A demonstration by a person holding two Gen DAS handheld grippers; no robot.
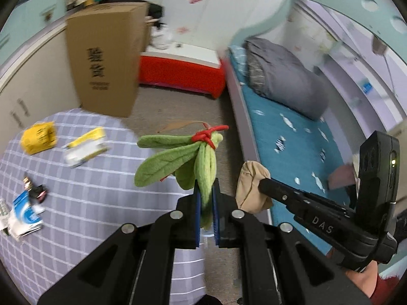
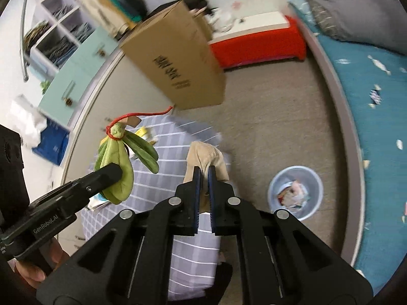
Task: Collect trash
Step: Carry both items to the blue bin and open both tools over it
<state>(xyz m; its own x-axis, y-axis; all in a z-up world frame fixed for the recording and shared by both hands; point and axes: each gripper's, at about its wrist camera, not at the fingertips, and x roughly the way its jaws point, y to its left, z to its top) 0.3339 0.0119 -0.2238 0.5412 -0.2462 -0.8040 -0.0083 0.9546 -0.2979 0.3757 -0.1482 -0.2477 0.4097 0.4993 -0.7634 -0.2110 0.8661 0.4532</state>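
Observation:
My left gripper [image 1: 205, 190] is shut on a green plush leaf toy [image 1: 178, 160] tied with a red cord, held above the table's right edge. It also shows in the right wrist view [image 2: 117, 157]. My right gripper [image 2: 204, 175] is shut on a beige crumpled cloth [image 2: 206, 157], which also shows in the left wrist view [image 1: 250, 185]. A pale blue mesh trash bin [image 2: 295, 193] with paper scraps inside stands on the floor to the right. On the checked table [image 1: 101, 203] lie a yellow packet [image 1: 39, 137], a yellow-white box [image 1: 86, 146] and blue-white wrappers [image 1: 24, 213].
A large cardboard box [image 1: 104, 56] stands behind the table. A red-sided platform [image 1: 183, 73] is at the back. A bed with a teal sheet [image 1: 300, 137] and grey duvet [image 1: 282, 76] runs along the right. Cabinets [image 2: 66, 76] line the left wall.

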